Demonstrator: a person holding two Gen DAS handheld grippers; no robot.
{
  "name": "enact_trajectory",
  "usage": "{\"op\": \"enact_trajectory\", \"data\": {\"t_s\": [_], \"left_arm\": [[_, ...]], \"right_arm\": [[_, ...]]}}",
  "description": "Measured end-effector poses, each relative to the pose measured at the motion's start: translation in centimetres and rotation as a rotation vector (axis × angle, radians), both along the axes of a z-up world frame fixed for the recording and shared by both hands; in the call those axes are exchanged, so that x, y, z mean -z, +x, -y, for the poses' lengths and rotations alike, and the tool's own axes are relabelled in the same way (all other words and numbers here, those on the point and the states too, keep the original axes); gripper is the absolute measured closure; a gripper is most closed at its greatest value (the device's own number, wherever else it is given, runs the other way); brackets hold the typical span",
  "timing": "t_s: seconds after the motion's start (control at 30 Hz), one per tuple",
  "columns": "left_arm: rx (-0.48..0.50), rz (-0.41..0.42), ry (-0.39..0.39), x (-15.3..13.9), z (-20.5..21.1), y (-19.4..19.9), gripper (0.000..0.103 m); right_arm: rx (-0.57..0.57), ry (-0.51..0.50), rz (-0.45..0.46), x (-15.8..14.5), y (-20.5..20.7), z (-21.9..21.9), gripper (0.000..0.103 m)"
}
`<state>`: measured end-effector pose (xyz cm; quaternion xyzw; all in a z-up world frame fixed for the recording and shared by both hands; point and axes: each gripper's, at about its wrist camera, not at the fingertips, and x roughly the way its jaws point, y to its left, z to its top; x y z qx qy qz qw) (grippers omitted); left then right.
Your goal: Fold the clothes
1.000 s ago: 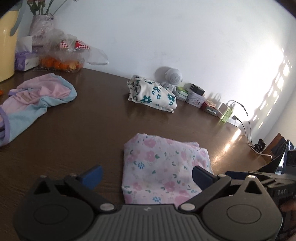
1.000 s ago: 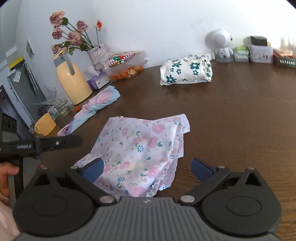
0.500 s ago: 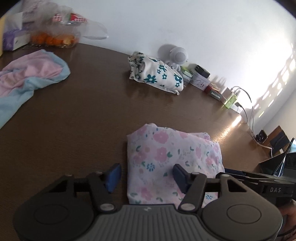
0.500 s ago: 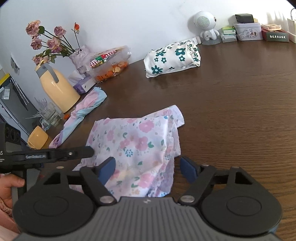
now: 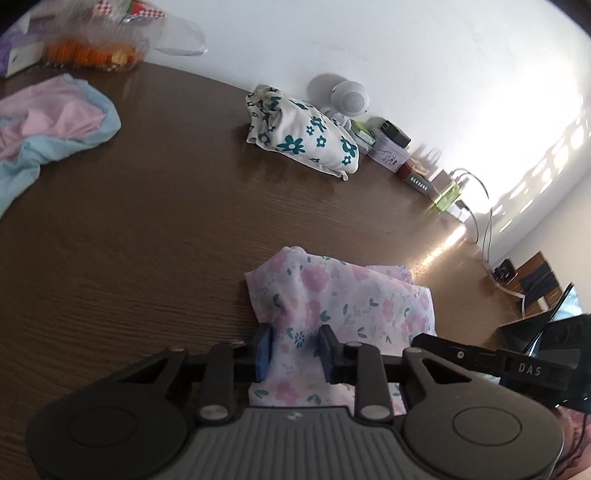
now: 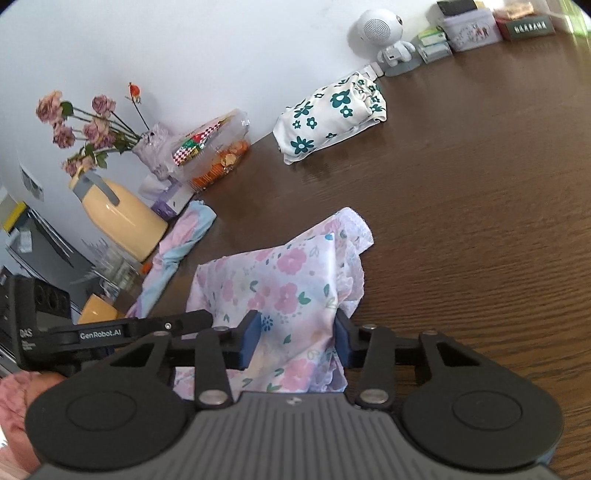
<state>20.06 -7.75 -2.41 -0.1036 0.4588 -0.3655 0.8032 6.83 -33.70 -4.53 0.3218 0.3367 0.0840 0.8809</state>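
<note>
A dark brown wood-grain worktop [image 5: 147,229] runs up to a plain white wall [image 5: 332,40], with patches of sunlight on the wall at the right of the left wrist view. Along the wall stand a small white round speaker [image 6: 380,27], a few small boxes and tins [image 6: 469,24], a clear bag of orange snacks [image 6: 218,147], a vase of dried roses [image 6: 85,125] and a pale yellow jug [image 6: 122,221]. One dark box [image 6: 530,26] carries white lettering too small to read.

A folded white cloth with teal flowers [image 5: 303,136] lies near the speaker. A pink and light blue garment [image 5: 55,125] lies crumpled at the far left, well apart from it.

The pink floral garment [image 5: 343,299] lies on the worktop close to both cameras, partly folded, its near edge bunched upward.

The left claw [image 5: 295,350] is closing, its blue pads at either side of a raised ridge of the floral cloth; the pads look to be touching it. The right claw [image 6: 299,332] is also closing, with the cloth's near edge between its pads, which meet the fabric on both sides.

In the right wrist view the other tool's side arm reads "GenRobot.AI" and "DAS"; in the left wrist view the neighbouring tool also shows "DAS". A hand [image 6: 22,398] shows at the lower left there.
</note>
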Motion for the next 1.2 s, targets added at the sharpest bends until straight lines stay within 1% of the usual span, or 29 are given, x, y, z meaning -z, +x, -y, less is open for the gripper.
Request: {"op": "enact_trajectory", "data": {"t_s": [0.03, 0.13, 0.27, 0.33, 0.43, 0.57, 0.63, 0.7, 0.8, 0.87, 0.93, 1.0, 1.1, 1.2], "left_arm": [[-0.004, -0.006, -0.009, 0.1, 0.0, 0.1, 0.083], [-0.015, -0.022, -0.033, 0.4, 0.0, 0.3, 0.087], [-0.035, -0.032, -0.06, 0.7, 0.1, 0.5, 0.09], [-0.047, -0.032, -0.072, 0.8, 0.2, 0.5, 0.093], [-0.066, -0.023, -0.098, 0.6, 0.2, 0.4, 0.096], [-0.085, -0.033, -0.163, -0.1, 0.0, 0.9, 0.097], [-0.081, -0.017, -0.183, -1.3, 0.3, 1.5, 0.097], [-0.073, 0.028, -0.205, -3.2, 0.7, 2.2, 0.097], [-0.078, 0.101, -0.245, -6.3, 1.6, 3.4, 0.096], [-0.091, 0.133, -0.249, -8.2, 2.7, 4.9, 0.096], [-0.103, 0.172, -0.246, -10.0, 4.0, 6.7, 0.096], [-0.119, 0.193, -0.248, -11.4, 5.4, 9.1, 0.096], [-0.147, 0.191, -0.249, -12.0, 7.2, 12.9, 0.096], [-0.166, 0.17, -0.243, -11.1, 8.7, 16.6, 0.096]], "right_arm": [[0.004, 0.01, -0.001, 0.1, 0.0, 0.1, 0.067], [0.019, 0.037, -0.004, 0.5, 0.2, 0.4, 0.073], [0.019, 0.044, -0.008, 0.7, 0.5, 0.4, 0.078], [0.017, 0.067, -0.016, 1.0, 0.7, 0.6, 0.089], [0.013, 0.097, -0.022, 1.3, 1.3, 0.8, 0.095], [0.005, 0.116, 0.013, 0.4, 1.9, 1.5, 0.096], [0.0, 0.128, 0.038, -0.5, 2.3, 1.9, 0.097], [-0.007, 0.12, 0.074, -1.9, 2.7, 2.5, 0.097], [-0.009, 0.068, 0.162, -5.1, 3.7, 3.1, 0.097], [-0.005, 0.028, 0.214, -7.2, 4.8, 3.5, 0.097], [0.003, -0.013, 0.247, -9.0, 6.6, 4.1, 0.097], [0.012, -0.033, 0.268, -10.5, 8.9, 5.0, 0.097], [0.041, -0.049, 0.28, -11.9, 12.6, 6.6, 0.097], [0.053, -0.069, 0.274, -12.2, 16.6, 7.8, 0.097]]}}
